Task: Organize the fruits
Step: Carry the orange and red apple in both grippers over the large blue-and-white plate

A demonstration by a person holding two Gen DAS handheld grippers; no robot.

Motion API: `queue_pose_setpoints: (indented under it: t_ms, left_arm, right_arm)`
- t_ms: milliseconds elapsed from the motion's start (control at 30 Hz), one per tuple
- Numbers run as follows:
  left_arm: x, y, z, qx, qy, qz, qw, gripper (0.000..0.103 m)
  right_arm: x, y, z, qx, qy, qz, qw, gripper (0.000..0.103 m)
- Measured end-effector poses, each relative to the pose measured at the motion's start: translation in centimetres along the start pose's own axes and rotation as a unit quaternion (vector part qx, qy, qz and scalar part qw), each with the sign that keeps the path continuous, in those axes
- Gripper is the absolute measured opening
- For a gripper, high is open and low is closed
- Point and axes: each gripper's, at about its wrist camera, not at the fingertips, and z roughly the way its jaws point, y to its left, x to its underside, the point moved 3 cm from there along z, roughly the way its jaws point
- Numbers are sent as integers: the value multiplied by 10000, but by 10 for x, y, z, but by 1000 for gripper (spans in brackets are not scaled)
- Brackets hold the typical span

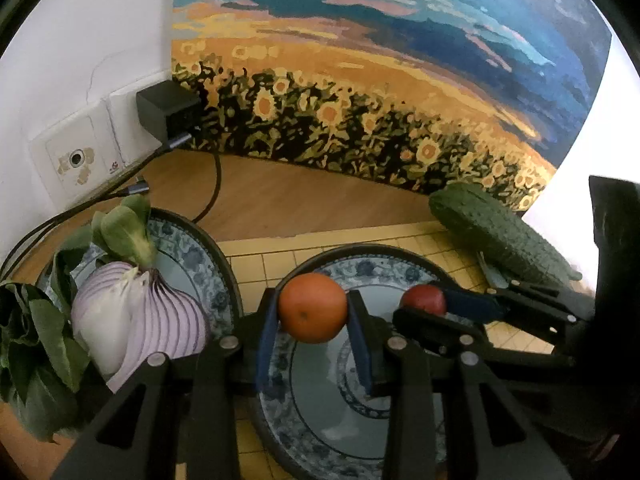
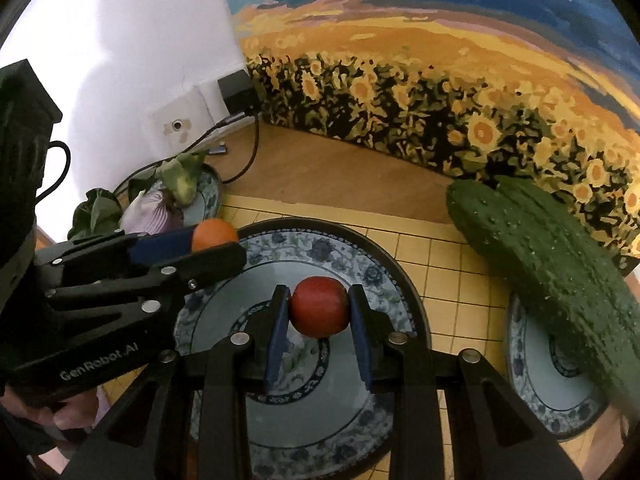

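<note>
My left gripper (image 1: 313,309) is shut on an orange (image 1: 313,307), held above the near rim of a blue-patterned plate (image 1: 376,270). My right gripper (image 2: 319,308) is shut on a red tomato-like fruit (image 2: 319,306), hanging over the middle of that same plate (image 2: 384,276). In the left wrist view the right gripper (image 1: 430,300) comes in from the right with the red fruit (image 1: 422,299) in it. The right wrist view shows the left gripper (image 2: 218,240) at the left with the orange (image 2: 214,233), close beside the right one.
A plate at the left (image 1: 188,240) holds a halved red onion (image 1: 136,316) and leafy greens (image 1: 36,344). A large cucumber (image 2: 548,268) lies across a third plate (image 2: 532,376) at the right. A sunflower painting (image 1: 360,80), a charger (image 1: 168,108) and cables (image 1: 212,184) stand along the back.
</note>
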Motion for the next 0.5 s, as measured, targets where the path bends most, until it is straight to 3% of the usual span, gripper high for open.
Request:
queue_pose_setpoints:
  t_ms: [300, 500]
  left_arm:
    - [-1, -1, -4, -51, -156, 232, 9996, 36]
    - [2, 3, 2, -88, 63, 282, 9995, 36]
  right_arm:
    - [4, -3, 9, 90, 154, -9, 9998, 31]
    - [4, -2, 9, 160, 45, 19, 9999, 31]
